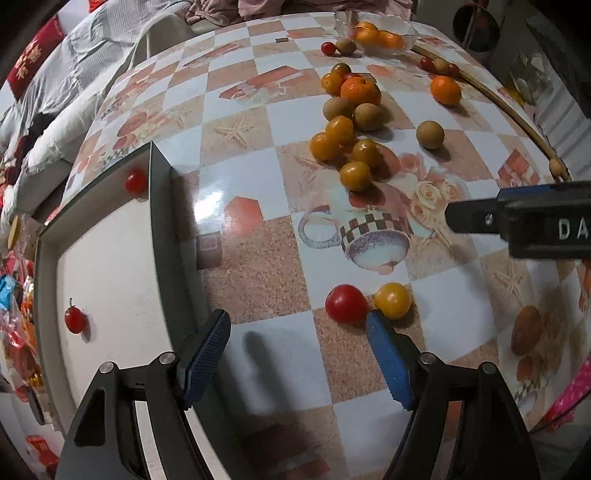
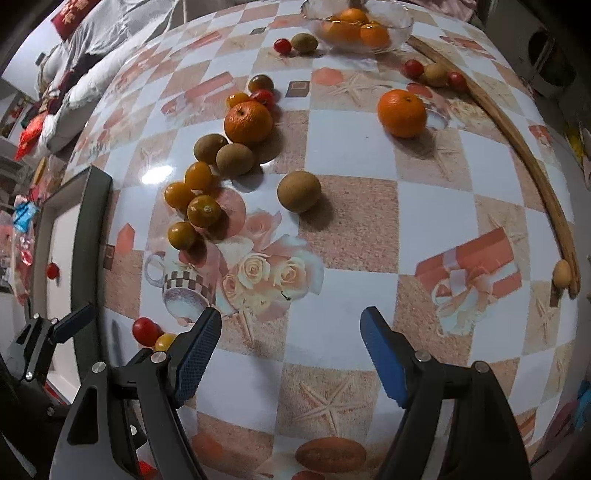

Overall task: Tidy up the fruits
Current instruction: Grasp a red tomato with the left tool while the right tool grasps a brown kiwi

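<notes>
My left gripper [image 1: 299,325] is open and empty above the table, just right of a dark-rimmed white tray [image 1: 162,206] holding two red cherry tomatoes [image 1: 75,319]. A red tomato [image 1: 345,303] and a yellow tomato [image 1: 392,300] lie just beyond its right fingertip. My right gripper [image 2: 291,323] is open and empty over the tablecloth. Ahead lie a cluster of yellow tomatoes [image 2: 201,208], brown kiwis [image 2: 298,192] and oranges [image 2: 402,112]. A glass bowl [image 2: 402,27] at the far edge holds oranges.
A wooden stick [image 2: 524,147] curves along the table's right edge, with a small fruit [image 2: 561,272] at its end. A bed with grey bedding [image 1: 74,66] lies beyond the table's left. Bright packets [image 1: 18,332] sit left of the tray.
</notes>
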A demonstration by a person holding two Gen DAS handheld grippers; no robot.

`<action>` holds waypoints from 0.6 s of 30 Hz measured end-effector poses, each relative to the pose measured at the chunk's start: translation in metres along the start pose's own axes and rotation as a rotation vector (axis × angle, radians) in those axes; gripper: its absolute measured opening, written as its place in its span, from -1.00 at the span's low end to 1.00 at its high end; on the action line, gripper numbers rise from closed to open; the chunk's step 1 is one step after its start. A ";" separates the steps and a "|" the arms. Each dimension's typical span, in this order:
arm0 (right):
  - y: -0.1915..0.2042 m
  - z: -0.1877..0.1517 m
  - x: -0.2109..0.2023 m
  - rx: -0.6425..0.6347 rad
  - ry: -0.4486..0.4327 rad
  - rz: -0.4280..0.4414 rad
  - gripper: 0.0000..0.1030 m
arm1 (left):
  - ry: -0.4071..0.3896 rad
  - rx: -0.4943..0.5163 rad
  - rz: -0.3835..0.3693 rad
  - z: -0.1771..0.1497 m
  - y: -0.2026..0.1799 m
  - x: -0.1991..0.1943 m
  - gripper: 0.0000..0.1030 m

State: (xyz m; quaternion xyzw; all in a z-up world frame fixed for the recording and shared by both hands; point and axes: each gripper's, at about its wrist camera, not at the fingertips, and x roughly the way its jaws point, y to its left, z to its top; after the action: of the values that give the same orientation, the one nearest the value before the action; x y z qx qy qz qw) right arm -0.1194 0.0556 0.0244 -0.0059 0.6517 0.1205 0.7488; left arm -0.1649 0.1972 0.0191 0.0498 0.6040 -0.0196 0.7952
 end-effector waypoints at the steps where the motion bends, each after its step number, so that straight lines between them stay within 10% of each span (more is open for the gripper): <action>1: 0.000 0.001 0.001 -0.004 -0.002 0.000 0.56 | 0.001 -0.006 -0.004 0.001 0.000 0.002 0.49; 18: 0.002 0.057 0.014 -0.104 -0.105 -0.082 0.15 | 0.020 -0.101 -0.041 0.016 -0.005 0.013 0.22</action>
State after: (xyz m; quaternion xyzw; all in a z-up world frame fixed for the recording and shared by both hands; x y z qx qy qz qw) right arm -0.0629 0.0698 0.0192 -0.0653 0.6034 0.1236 0.7851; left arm -0.1460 0.1910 0.0103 -0.0025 0.6130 -0.0051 0.7901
